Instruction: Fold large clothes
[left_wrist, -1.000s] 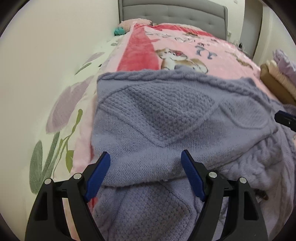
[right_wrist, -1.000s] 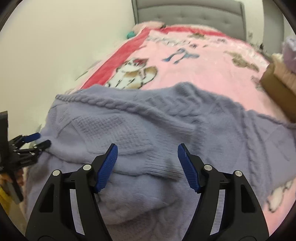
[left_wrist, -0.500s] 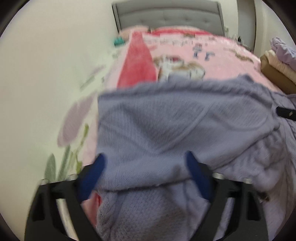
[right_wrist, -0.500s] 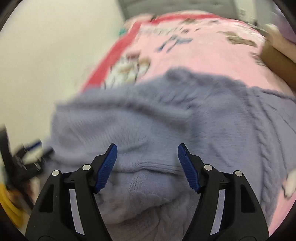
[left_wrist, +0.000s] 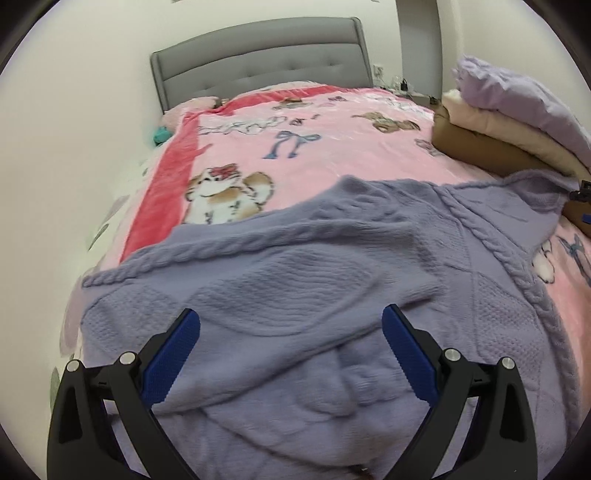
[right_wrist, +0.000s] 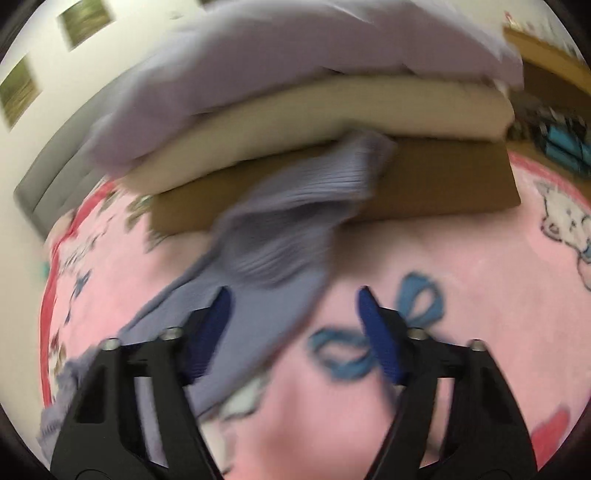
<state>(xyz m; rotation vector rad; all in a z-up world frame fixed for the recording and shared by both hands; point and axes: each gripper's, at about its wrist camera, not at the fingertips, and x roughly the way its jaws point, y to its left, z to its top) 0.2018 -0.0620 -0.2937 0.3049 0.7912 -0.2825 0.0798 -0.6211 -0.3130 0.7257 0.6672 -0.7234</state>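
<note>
The left tool (left_wrist: 291, 345) stands with its blue pads spread wide above the lavender knit sweater (left_wrist: 314, 295), gripping nothing; the pads are clear of the cloth. Its jaws opened wider within the last second. Under it the sweater lies spread over the near end of the bed, a cable-knit band running along its far edge and a folded flap crossing below the pads. One sleeve (left_wrist: 532, 188) reaches off to the right toward a stack of folded clothes (left_wrist: 517, 110).

The right tool (right_wrist: 293, 317) is blurred; its jaws have just been closing and stand partly apart. The ribbed sleeve end (right_wrist: 291, 229) lies between them, close against the left pad, while the right pad is clear of it over the pink blanket (right_wrist: 461, 251), so no grip is made. Just beyond, the sleeve's cuff rests against the brown bottom layer of the stack (right_wrist: 443, 184), under cream and pale purple layers. A grey headboard (left_wrist: 258, 55) closes the far end of the bed.
</note>
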